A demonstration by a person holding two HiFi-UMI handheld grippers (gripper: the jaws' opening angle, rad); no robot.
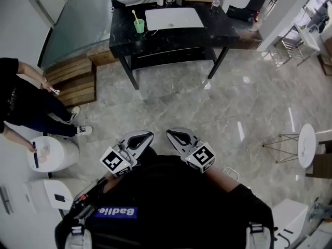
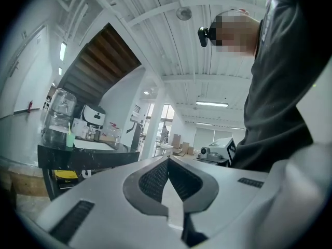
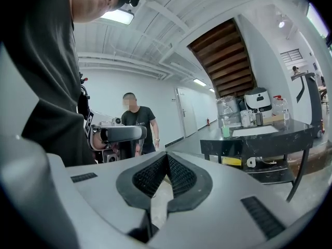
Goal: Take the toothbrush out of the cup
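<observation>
Black clothes cover a person who stands at the far left of the head view, on the grey stone floor. Just to the right of that person are some brown wooden steps. Lower down stands a low round white stand. At the top of the view is a black table. A green cup sits upright near the table's left end. The toothbrush is inside the cup, with its top end sticking up out of it and leaning a little to the left. Right beside the cup is a flat white basin, and some bottles stand behind it at the back of the table. At the bottom, close to the wearer's dark top, are the two grippers, side by side but not touching. Both are well apart from the table and the cup. The left gripper has its jaws shut tight, tip to tip, and nothing is between them. In its own view the cup looks small, far off on the left. The right gripper has its jaws closed tip to tip too, and it holds nothing. In its own view the table and cup are off to the right, and the person in black stands to the left of them. At the far right of the head view stands a small round white table on thin legs.
</observation>
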